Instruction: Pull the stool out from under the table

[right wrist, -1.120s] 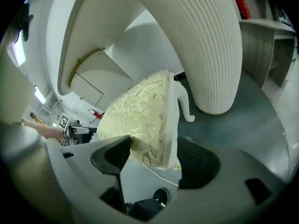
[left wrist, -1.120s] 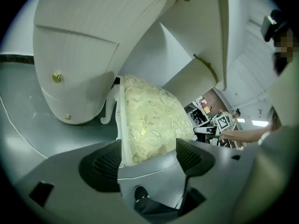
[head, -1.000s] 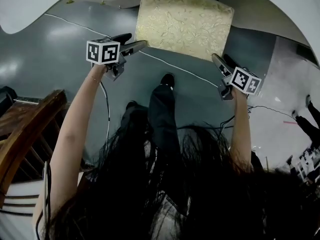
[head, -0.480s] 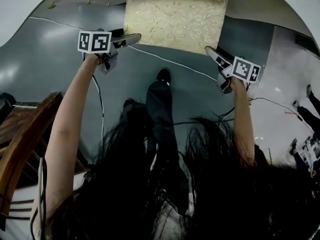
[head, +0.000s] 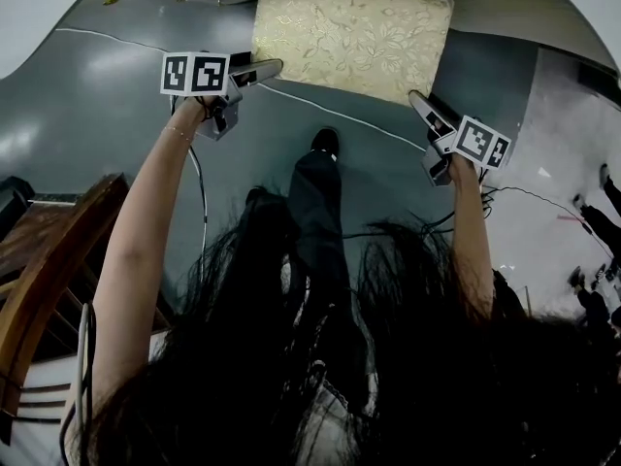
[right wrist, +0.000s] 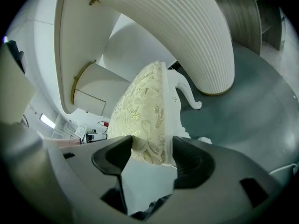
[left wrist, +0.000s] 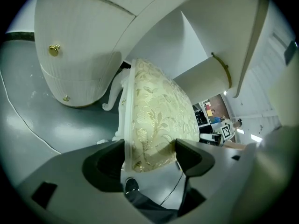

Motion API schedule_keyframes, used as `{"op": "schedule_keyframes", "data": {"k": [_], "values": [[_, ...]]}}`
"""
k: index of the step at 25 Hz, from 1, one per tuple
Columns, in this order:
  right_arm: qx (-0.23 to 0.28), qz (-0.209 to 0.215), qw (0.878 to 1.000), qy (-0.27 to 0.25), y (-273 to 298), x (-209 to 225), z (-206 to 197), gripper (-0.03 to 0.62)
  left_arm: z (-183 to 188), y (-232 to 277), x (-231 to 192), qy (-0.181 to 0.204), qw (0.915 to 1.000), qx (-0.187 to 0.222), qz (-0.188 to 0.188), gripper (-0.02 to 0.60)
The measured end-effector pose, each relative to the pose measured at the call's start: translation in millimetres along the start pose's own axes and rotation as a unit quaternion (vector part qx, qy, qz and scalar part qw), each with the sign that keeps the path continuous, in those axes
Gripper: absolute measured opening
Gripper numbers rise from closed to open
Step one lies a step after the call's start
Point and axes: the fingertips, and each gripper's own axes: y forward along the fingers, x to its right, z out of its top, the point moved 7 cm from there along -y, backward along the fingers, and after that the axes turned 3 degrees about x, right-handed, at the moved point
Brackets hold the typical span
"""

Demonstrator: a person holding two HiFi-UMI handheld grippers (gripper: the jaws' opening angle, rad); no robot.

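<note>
Glossy grey-blue floor (head: 107, 105) filling most of the head view, room fairly dim, reflections all over it. Biggest thing after that: white table (left wrist: 79, 45) along the far side, all curves, ribbed drum pedestals either side with little gold knobs (left wrist: 54, 49). Then the stool (head: 354, 32), gold leafy cushion on a carved white frame, sitting far centre in the gap between those pedestals, far end tucked under the tabletop, near edge poking out toward the feet. So not pulled out yet, going by that. Dark wooden chair (head: 49, 260) off at the near left, well out of the way. Left gripper (head: 270, 67) on the stool's near left corner, right gripper (head: 419, 101) on the near right one, both angled forward and down. Each with jaws spread wide and only just closed in a touch, seat edge filling the gap, one pad on the cushion top and the other on the white frame, looking like real contact on both sides. Two-corner hold presumably for a straight, even drag back, no twisting of the legs on that slick floor. Thin white cable (head: 330, 116) lying across the floor just on the near side of the stool, worth minding. Black shoe (head: 324, 142) right beside it, so probably a step back needed too.
</note>
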Motion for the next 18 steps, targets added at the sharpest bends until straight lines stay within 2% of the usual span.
{"op": "schedule_keyframes", "data": {"k": [5, 13, 18], "values": [[0.002, -0.005, 1.0, 0.006, -0.5, -0.4, -2.3, 0.285, -0.3, -0.8, 0.0, -0.006, 0.9998, -0.018, 0.004, 0.35], [-0.031, -0.015, 0.999, 0.013, 2.8, 2.1, 3.8, 0.285, -4.4, 1.4, -1.8, -0.034, 0.9983, -0.046, 0.01, 0.348], [-0.046, -0.017, 0.998, 0.026, 0.9, -0.6, 2.4, 0.285, 0.5, -1.6, 1.3, -0.035, 0.9971, -0.066, 0.015, 0.348]]}}
